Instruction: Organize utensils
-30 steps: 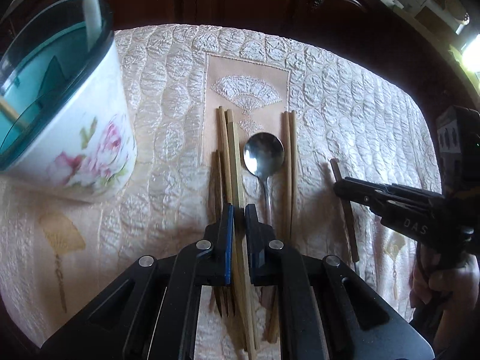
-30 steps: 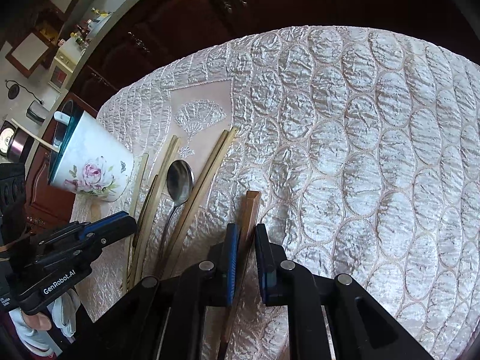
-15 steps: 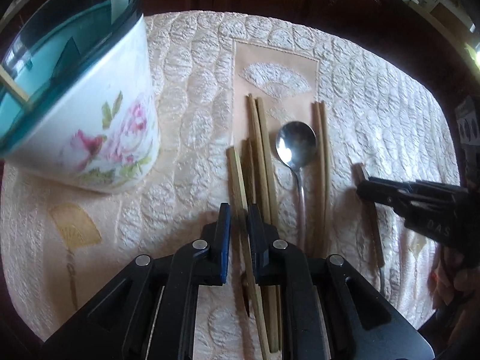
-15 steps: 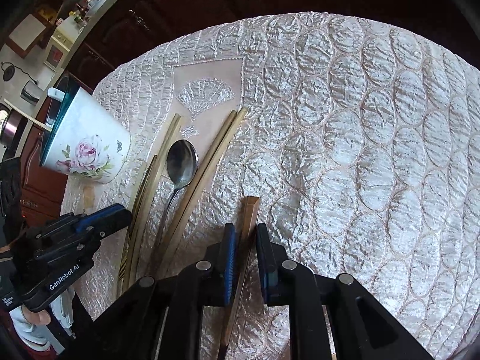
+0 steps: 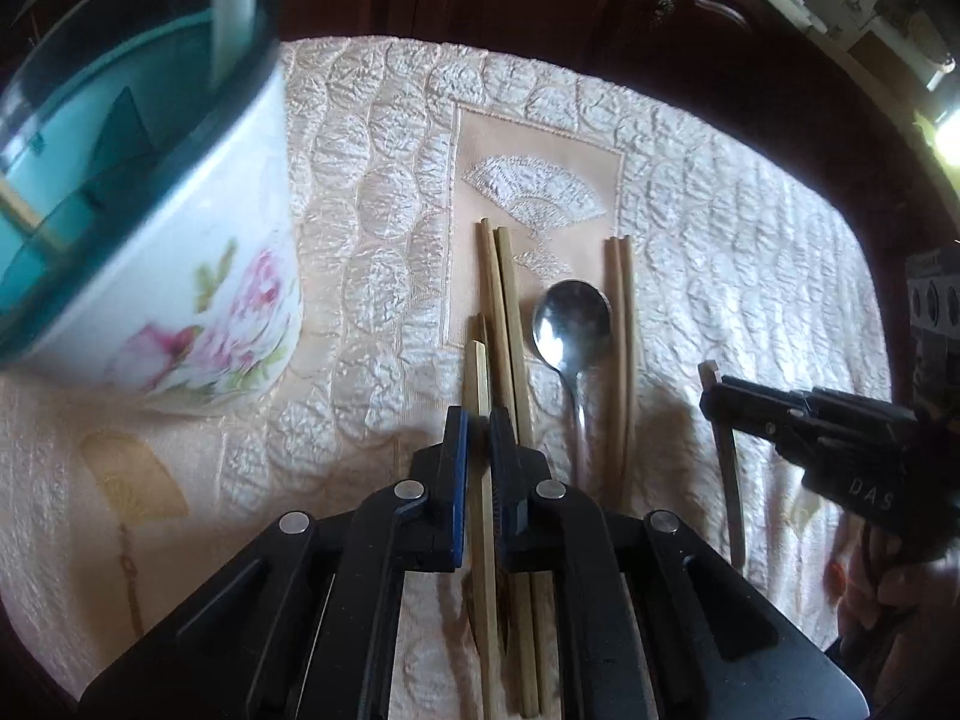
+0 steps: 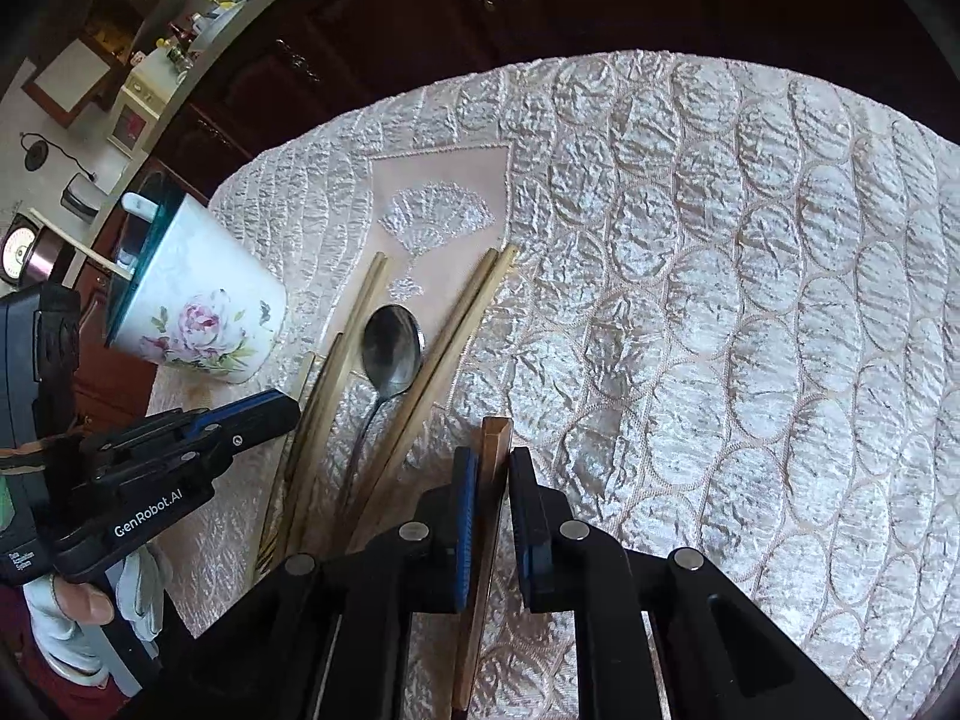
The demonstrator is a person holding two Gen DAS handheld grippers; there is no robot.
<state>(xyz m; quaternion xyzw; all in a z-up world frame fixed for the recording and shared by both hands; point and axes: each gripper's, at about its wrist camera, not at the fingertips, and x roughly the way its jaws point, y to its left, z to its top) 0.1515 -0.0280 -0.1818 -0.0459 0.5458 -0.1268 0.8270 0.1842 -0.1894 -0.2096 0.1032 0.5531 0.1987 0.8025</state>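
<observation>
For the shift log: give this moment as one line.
left gripper: shut on light chopstick | right gripper: shut on brown chopstick | spoon: on tablecloth | floral holder: left

Both views sit just behind a pair of black fingers and look steeply down, from close range, onto a quilted tablecloth (image 5: 372, 276). The left wrist view faces the chopsticks (image 5: 501, 312) and spoon (image 5: 570, 324) head-on, with the flowered cup (image 5: 180, 276) large at its left edge. The right wrist view looks from further right, so the same cup (image 6: 198, 312), spoon (image 6: 391, 351) and chopsticks (image 6: 456, 324) lie smaller at its left. Each view catches the other gripper at its edge.
</observation>
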